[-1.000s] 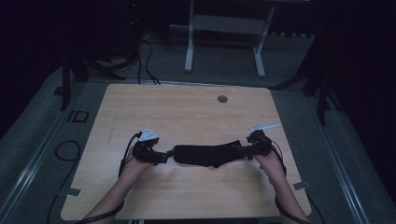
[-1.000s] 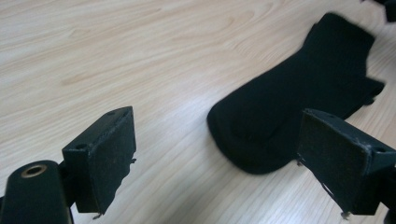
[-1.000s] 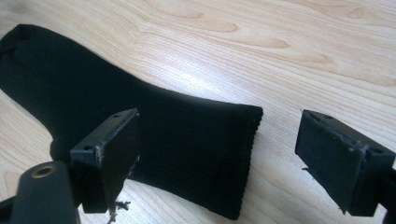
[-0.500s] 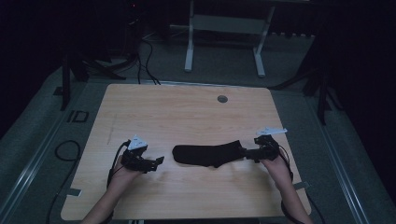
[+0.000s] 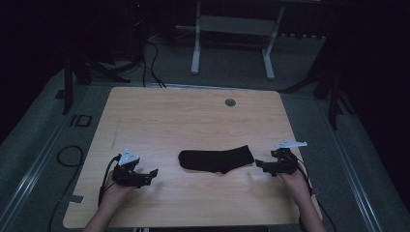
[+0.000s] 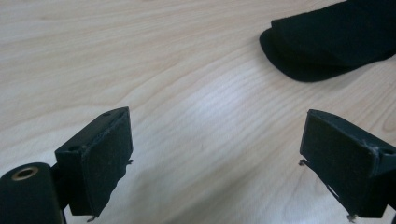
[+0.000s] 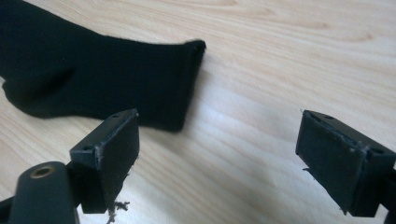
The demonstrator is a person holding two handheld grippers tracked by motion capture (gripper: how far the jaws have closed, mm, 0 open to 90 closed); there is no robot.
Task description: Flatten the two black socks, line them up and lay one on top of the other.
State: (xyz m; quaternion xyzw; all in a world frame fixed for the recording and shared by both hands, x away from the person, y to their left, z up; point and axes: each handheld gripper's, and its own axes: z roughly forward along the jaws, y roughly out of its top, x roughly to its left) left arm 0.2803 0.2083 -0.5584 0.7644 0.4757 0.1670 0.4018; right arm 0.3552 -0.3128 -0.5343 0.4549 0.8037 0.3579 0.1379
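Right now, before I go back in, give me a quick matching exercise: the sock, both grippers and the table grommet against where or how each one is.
Things:
1. black sock
2. left gripper
3. right gripper
4. round grommet

States:
A. open, just off the sock's cuff end
B. far side of the table
C. lying flat between the grippers
D. open, well short of the sock's toe end

Pairs: 1-C, 2-D, 3-A, 4-B

Both forearms came in from 6 o'clock; left gripper point(image 5: 151, 173) sat at about 8, right gripper point(image 5: 258, 165) at about 4, jaws spread wide, nothing held.
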